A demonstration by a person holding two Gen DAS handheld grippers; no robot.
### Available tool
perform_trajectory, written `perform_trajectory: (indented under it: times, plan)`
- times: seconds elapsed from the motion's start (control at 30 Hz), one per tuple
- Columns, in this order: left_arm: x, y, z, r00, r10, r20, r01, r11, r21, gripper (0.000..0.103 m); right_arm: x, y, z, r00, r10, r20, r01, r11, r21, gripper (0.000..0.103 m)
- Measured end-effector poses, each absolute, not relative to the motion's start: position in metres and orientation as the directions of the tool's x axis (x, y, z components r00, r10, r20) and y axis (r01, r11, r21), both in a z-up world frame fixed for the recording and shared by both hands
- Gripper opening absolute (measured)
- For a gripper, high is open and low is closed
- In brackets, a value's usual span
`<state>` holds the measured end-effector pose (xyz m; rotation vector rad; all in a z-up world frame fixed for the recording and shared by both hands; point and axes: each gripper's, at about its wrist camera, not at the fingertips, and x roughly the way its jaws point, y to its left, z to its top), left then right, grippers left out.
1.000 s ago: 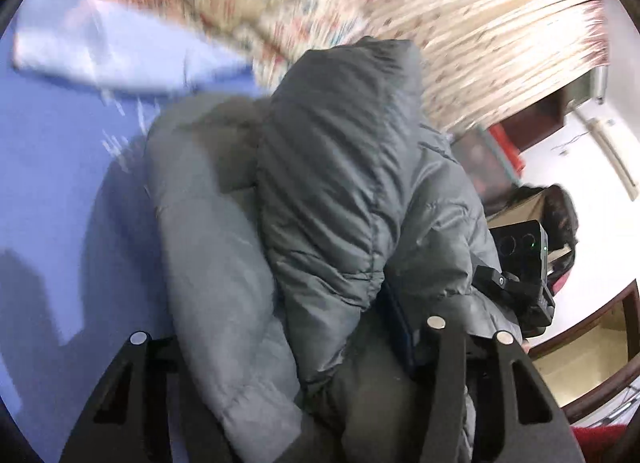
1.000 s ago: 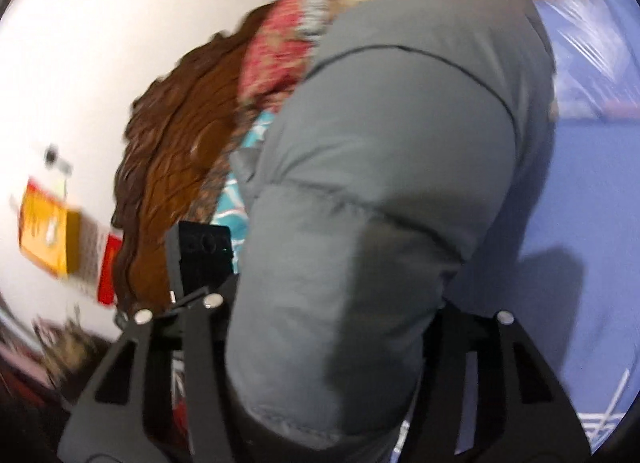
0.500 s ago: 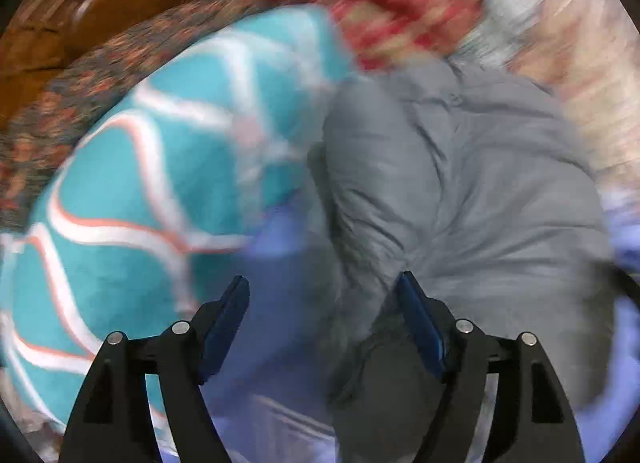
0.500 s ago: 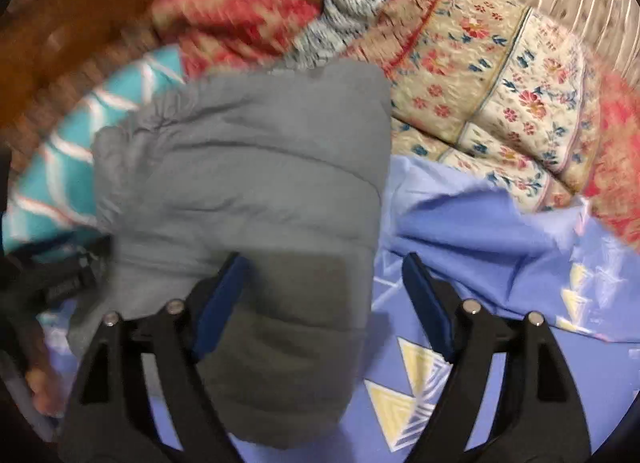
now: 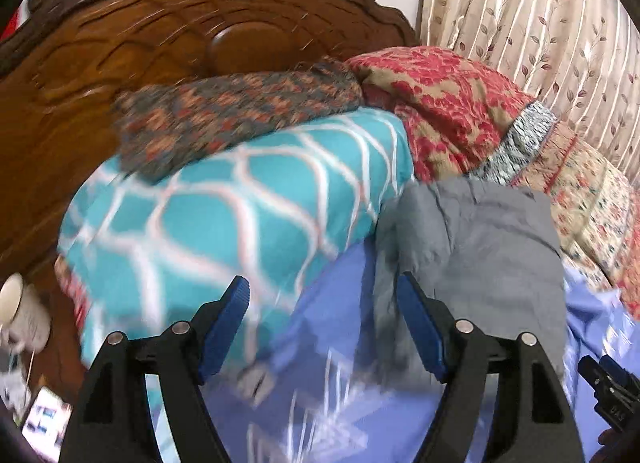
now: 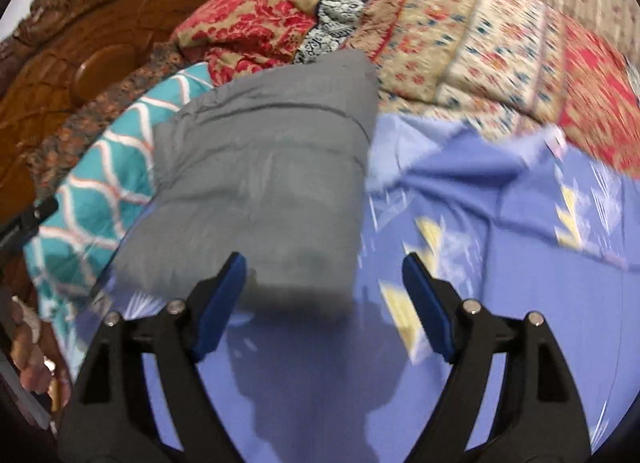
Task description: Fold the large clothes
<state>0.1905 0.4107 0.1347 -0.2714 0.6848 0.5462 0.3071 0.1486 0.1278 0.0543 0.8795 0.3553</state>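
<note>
The bed (image 6: 520, 303), under its blue patterned sheet, fills the lower part of both views, with the carved wooden headboard (image 5: 160, 43) across the upper left. Against the headboard lies a teal pillow (image 5: 240, 215) with white lattice lines, and a red and cream floral quilt (image 6: 460, 35) is heaped along the top right.

The grey puffer jacket (image 6: 260, 183) sits folded into a thick, pillow-like bundle on the sheet, its far edge touching the quilt and its left side against the teal pillow. In the right wrist view it fills the centre, slightly left; in the left wrist view it sits right of centre.

It looks soft, light and springy: padded stuff that squashes under a pinch and may puff open again. The shell seems smooth, so likely slippery. I'd take it at a folded edge or corner, through all layers, not on the bulging middle.

The right gripper (image 6: 324, 295) is spread wide and holds nothing; the bundle's near edge lies just beyond its left finger. The left gripper (image 5: 324, 315) is likewise spread and empty, the jacket's left edge close by its right finger (image 5: 420, 327); I cannot tell if they touch.
</note>
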Motion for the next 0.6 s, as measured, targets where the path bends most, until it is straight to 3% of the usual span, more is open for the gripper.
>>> perform_trajectory:
  times: [0.17, 0.43, 0.6]
  plan:
    - [0.117, 0.354, 0.113, 0.596, 0.385, -0.705, -0.530, 0.848, 0.015, 0.093, 0.226, 0.111, 0.113, 0.533, 0.327, -0.780, -0.264, 0.940, 0.214, 0.077]
    - [0.022, 0.275, 0.090, 0.561, 0.316, -0.766, -0.453, 0.891, 0.036, 0.093, 0.076, 0.060, 0.094, 0.457, 0.314, -0.832, -0.314, 0.932, 0.179, 0.081]
    - [-0.013, 0.245, 0.092, 0.539, 0.317, -0.780, -0.457, 0.888, 0.045, 0.099, 0.018, 0.032, 0.086, 0.400, 0.354, -0.845, -0.308, 0.921, 0.240, 0.087]
